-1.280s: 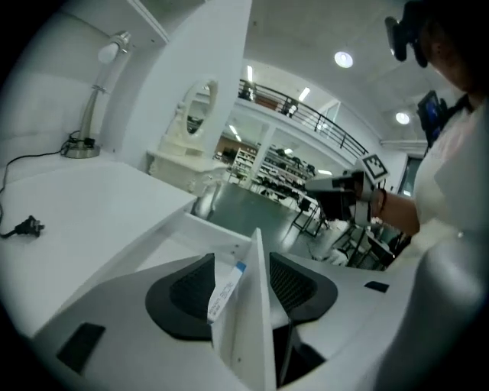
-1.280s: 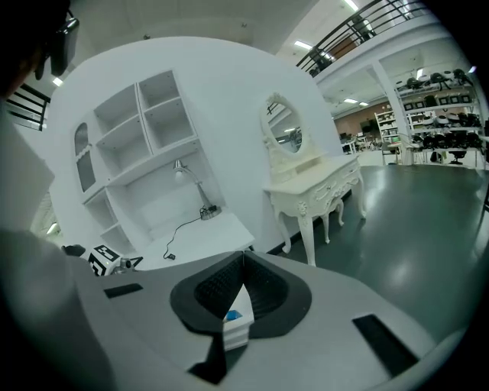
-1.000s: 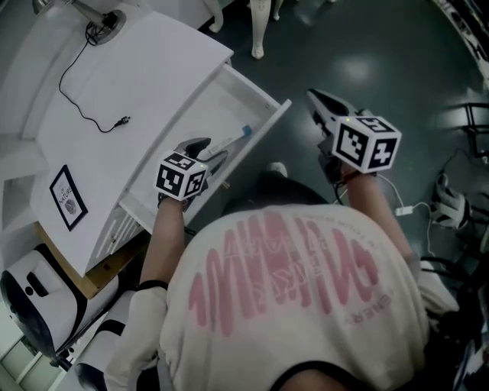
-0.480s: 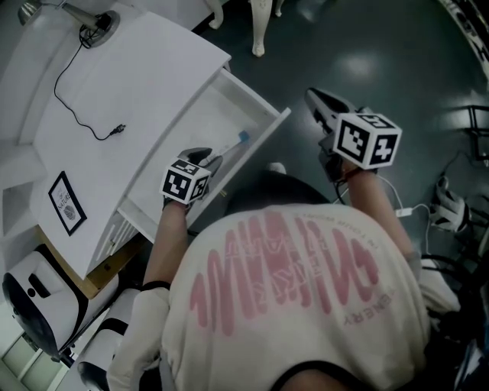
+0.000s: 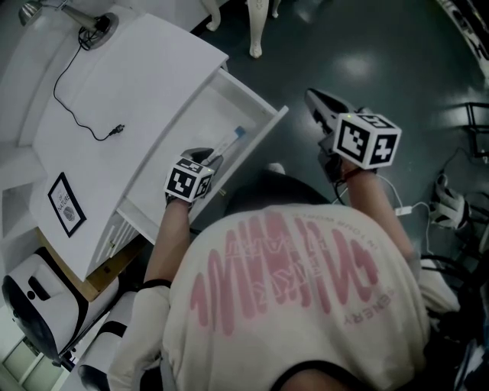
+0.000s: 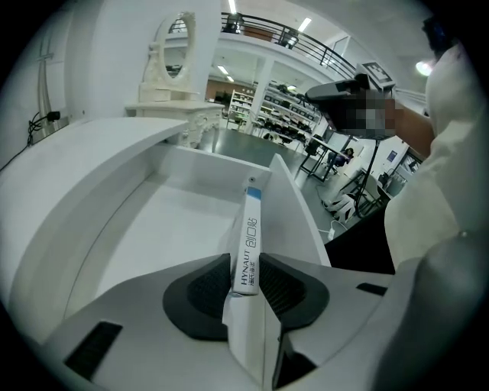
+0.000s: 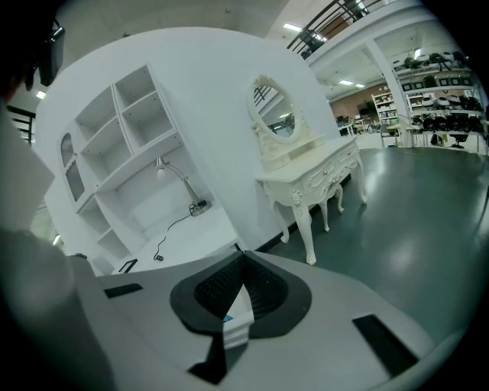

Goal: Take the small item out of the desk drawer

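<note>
The desk drawer (image 5: 260, 140) stands pulled open. Inside it, by the right wall, lies a long narrow white box with a blue end (image 5: 230, 142). My left gripper (image 5: 208, 159) reaches into the drawer. Its jaws are closing, and both pads touch the sides of the box (image 6: 249, 243), near its close end. The left gripper (image 6: 246, 269) points along the box toward the drawer's back wall (image 6: 218, 166). My right gripper (image 5: 315, 98) hangs above the dark floor, right of the drawer, shut on a small white item (image 7: 238, 308) with a blue spot.
The white desk top (image 5: 145, 72) carries a black cable (image 5: 82, 107), a lamp base (image 5: 103, 21) and a framed picture (image 5: 67, 200). The person's torso fills the lower head view. A white dressing table (image 7: 309, 172) and wall shelves (image 7: 126, 134) stand beyond the right gripper.
The left gripper has moved a little farther along the drawer, and its jaws have narrowed from wide open onto the white box. The right gripper has stayed where it was.
</note>
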